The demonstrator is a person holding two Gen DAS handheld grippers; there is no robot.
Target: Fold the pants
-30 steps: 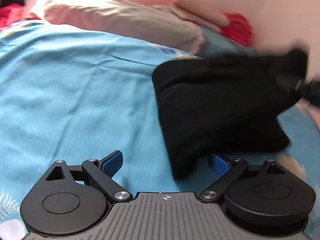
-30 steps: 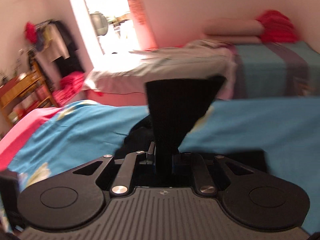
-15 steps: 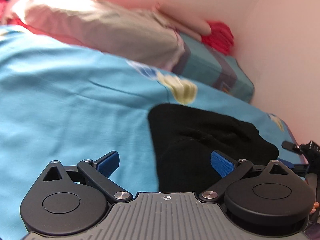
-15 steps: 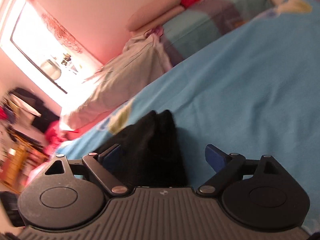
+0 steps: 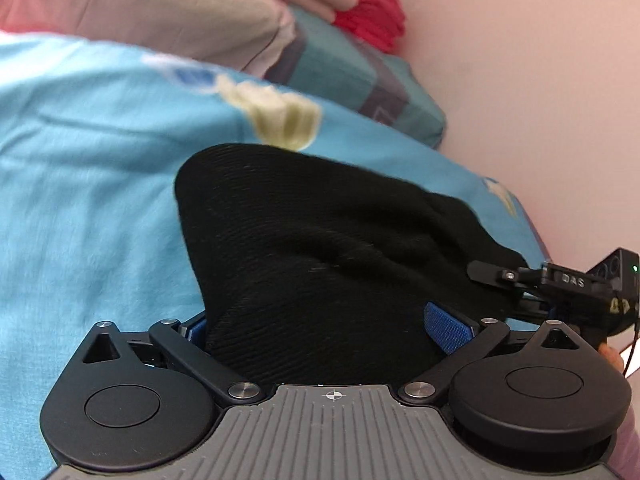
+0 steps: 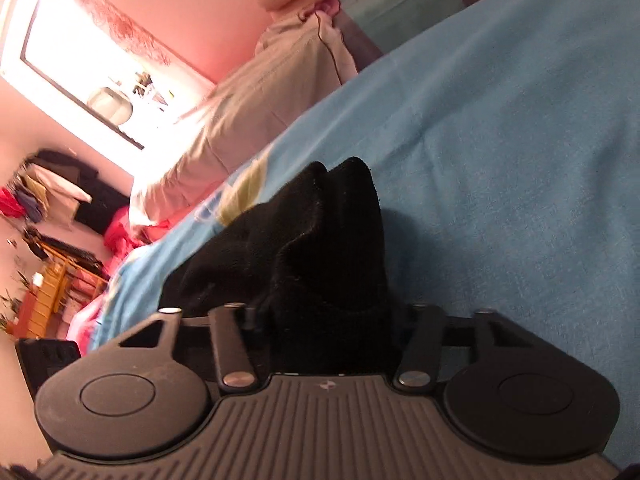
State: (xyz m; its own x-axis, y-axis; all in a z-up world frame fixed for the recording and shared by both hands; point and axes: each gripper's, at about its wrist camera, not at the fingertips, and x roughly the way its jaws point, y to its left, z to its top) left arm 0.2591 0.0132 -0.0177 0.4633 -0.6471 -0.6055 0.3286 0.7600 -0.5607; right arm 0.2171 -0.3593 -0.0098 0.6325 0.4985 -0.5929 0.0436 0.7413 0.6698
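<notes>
Your left gripper (image 5: 320, 326) has its jaws spread wide around the near edge of the black pants (image 5: 320, 248); one blue pad (image 5: 444, 326) sits clear at the cloth's side, so nothing is pinched there. Your right gripper (image 6: 328, 320) has narrowed onto a bunched end of the pants (image 6: 320, 240), and the fabric fills the gap between its fingers, so it looks clamped on that end.

The pants lie on the blue bedsheet (image 5: 88, 184) as a compact, thick bundle, apparently doubled over at least once. The fold seems well along, but the surface is lumpy and one end stands up in a peak, so flattening and squaring off appear left to do.

Farther out lie a grey-beige quilt (image 5: 160, 8), a teal folded blanket (image 5: 360, 76) and a red cloth (image 5: 372, 16) by the wall. None touches the pants. The two grippers work close together, which could crowd your next move.
</notes>
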